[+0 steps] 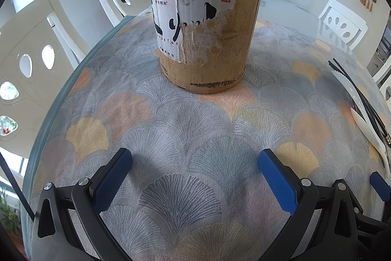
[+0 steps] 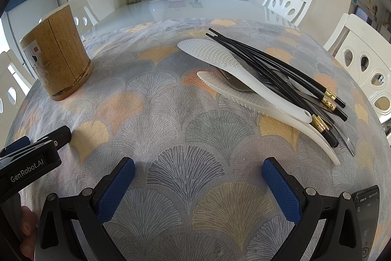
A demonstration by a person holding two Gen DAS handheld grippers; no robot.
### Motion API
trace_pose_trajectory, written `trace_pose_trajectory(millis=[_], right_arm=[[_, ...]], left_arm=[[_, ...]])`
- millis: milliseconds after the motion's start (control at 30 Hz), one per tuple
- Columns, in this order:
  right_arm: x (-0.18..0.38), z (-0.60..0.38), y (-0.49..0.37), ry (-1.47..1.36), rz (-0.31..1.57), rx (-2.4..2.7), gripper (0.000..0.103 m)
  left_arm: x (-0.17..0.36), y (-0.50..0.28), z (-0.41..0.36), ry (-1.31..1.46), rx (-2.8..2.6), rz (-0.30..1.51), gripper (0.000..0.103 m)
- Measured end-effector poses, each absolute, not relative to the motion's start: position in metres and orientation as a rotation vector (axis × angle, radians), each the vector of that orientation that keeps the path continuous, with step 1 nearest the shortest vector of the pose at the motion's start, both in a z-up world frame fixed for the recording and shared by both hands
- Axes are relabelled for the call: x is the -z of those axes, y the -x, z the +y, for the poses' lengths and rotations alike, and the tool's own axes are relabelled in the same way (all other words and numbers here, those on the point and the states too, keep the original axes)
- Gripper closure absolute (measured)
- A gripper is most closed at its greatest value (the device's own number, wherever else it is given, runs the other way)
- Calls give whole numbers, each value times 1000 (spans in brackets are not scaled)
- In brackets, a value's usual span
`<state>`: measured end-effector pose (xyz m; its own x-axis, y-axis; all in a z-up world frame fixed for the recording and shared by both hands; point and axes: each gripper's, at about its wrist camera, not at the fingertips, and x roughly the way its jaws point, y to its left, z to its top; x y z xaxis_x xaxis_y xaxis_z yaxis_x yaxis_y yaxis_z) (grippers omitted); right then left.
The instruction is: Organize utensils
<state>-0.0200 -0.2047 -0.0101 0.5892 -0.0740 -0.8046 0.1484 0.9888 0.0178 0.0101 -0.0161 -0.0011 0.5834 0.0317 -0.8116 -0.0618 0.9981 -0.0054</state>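
Here tall round bamboo holder (image 1: 205, 23) stands upright on desk (image 2: 171, 114), inside hidden; L gripper (image 1: 195, 177) & R gripper (image 2: 198, 177) fingers apart, holding nothing

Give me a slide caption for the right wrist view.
Open right gripper faces piled black chopsticks and white rice paddles; bamboo holder stands left.

A brown bamboo holder (image 1: 205, 23) is stood upright on the patterned tablecloth, and a torn white label with black characters is carried on its side. Well apart from it, to the right, the utensils are heaped together. 2 white dimpled rice paddles (image 2: 220, 60) are laid overlapping, one across the other. Several black chopsticks (image 2: 276, 67) with gold bands near their thick ends are fanned over them. Metal cutlery (image 2: 240, 86) is partly hidden beneath the pile.
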Motion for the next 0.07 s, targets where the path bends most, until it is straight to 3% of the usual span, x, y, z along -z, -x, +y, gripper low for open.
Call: trace_pose_trajectory(millis=[67], right_arm=[[10, -205, 20, -86, 932, 130, 0]], left_arm=[[2, -10, -16, 30, -57, 948, 0]])
